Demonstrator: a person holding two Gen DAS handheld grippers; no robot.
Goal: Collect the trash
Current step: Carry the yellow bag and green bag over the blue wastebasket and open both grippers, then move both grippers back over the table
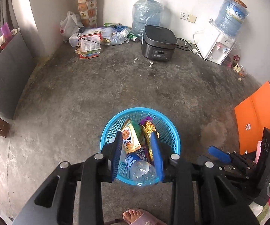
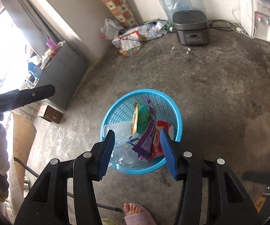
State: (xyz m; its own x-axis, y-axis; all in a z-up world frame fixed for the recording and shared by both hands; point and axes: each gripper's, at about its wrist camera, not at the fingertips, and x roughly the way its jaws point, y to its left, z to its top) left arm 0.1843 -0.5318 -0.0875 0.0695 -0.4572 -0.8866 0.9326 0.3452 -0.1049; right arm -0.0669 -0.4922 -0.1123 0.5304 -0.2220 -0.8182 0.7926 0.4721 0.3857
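A blue plastic basket [image 1: 170, 129] stands on the concrete floor and holds a clear bottle [image 1: 142, 169], a yellow snack wrapper [image 1: 130, 140] and a purple and gold wrapper [image 1: 148, 129]. My left gripper [image 1: 137, 151] hangs open above it, holding nothing. In the right wrist view the basket [image 2: 178, 112] shows the bottle [image 2: 124, 152], a purple wrapper [image 2: 147, 140], a red wrapper [image 2: 157, 146] and a green item [image 2: 144, 118]. My right gripper [image 2: 137, 150] is open and empty above it.
More litter [image 1: 90, 45] lies in the far corner by a white bag [image 1: 69, 24]. A rice cooker [image 1: 158, 43], a water jug [image 1: 147, 13] and a water dispenser [image 1: 217, 45] stand along the back wall. An orange board [image 1: 256, 116] leans at right. A sandalled foot [image 1: 135, 215] is near.
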